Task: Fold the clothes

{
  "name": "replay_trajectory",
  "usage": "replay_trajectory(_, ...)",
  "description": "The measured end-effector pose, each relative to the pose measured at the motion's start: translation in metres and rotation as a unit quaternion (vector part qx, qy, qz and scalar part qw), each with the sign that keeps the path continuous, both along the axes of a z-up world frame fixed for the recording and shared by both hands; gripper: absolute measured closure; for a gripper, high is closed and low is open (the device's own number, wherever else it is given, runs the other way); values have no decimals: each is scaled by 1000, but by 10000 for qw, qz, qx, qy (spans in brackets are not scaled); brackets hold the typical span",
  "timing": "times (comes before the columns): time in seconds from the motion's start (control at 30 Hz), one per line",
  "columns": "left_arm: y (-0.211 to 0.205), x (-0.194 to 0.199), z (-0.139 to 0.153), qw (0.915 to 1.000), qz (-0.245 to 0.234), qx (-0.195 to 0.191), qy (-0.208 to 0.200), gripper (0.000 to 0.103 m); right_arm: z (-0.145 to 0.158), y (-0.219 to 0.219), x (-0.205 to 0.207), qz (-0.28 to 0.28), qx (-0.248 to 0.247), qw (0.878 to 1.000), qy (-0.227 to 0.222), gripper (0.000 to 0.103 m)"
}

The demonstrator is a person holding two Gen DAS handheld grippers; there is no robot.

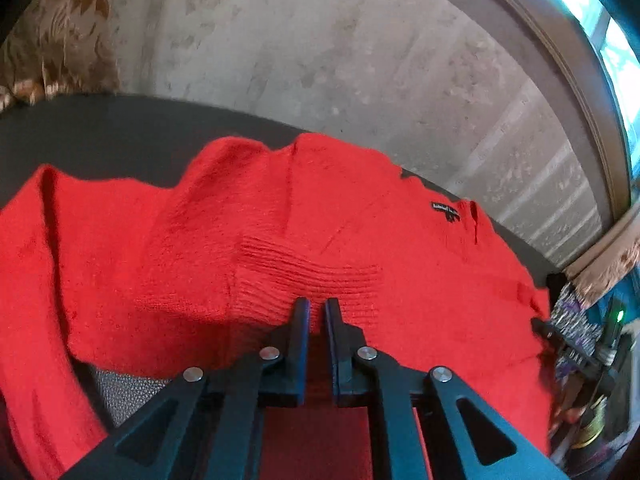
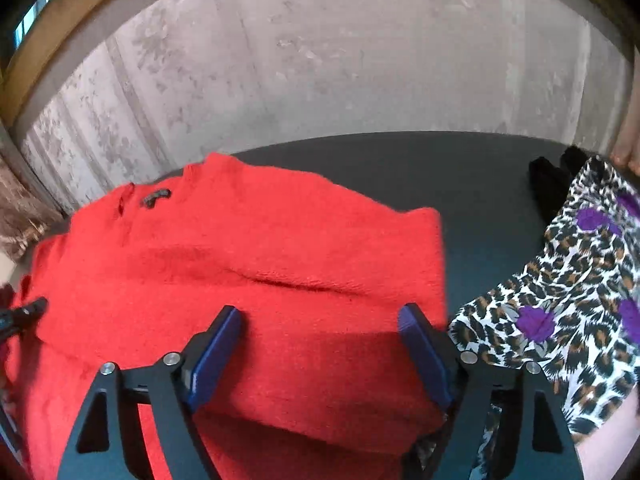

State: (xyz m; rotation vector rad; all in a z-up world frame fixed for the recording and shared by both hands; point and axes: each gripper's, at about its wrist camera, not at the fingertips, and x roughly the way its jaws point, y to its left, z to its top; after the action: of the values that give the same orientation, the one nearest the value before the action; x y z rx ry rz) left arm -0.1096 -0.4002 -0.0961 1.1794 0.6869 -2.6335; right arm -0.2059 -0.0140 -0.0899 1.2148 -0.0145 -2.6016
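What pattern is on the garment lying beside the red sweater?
Leopard print with purple blotches, clearest in the right wrist view.

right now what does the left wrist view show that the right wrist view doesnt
Only the left wrist view shows the left gripper pinched on the ribbed cuff and a patterned curtain. Only the right wrist view shows the open right gripper and a leopard-print garment. Both show the red sweater, its neck label and the dark table.
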Motion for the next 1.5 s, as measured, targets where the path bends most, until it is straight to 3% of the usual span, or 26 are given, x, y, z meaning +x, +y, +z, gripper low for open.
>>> replay_trajectory(0.1,0,16,1,9997,107,156,151,95,-2,-6,-2,75,138,9999,-11,16)
replay_trajectory(0.27,-13,81,17,9965,634,422,354,94,-1,-10,-7,156,81,9998,-2,11)
replay_trajectory(0.4,-19,125,26,9951,942,150,263,92,-3,-17,-13,207,111,9997,2,9)
replay_trajectory(0.63,-11,142,21,9975,616,-342,-111,62,-5,-19,-10,214,127,9997,18,8)
replay_trajectory(0.73,-8,149,19,9970,475,-552,-271,56,-6,-19,-10,235,96,9997,15,6)
replay_trajectory(0.93,0,142,5,9903,380,-1192,-598,52,-5,-20,-10,283,106,9995,7,3)
replay_trajectory(1.0,-3,144,4,9912,418,-1118,-563,52,-6,-21,-10,298,92,9995,5,2)
replay_trajectory(1.1,-6,146,3,9904,466,-1152,-609,68,-6,-21,-11,322,60,9995,0,1)
replay_trajectory(1.13,-10,148,5,9922,518,-996,-533,84,-6,-21,-11,330,47,9994,-2,1)
replay_trajectory(1.17,-15,150,8,9939,572,-830,-452,91,-6,-21,-11,338,35,9994,-3,0)
replay_trajectory(1.3,-31,160,22,9969,781,-84,24,92,-6,-20,-12,350,-18,9994,-2,0)
replay_trajectory(1.4,-40,160,47,9919,797,651,743,92,-6,-20,-11,355,-59,9994,1,0)
replay_trajectory(1.5,-38,145,69,9856,599,1050,1180,92,-6,-19,-11,359,-98,9993,4,0)
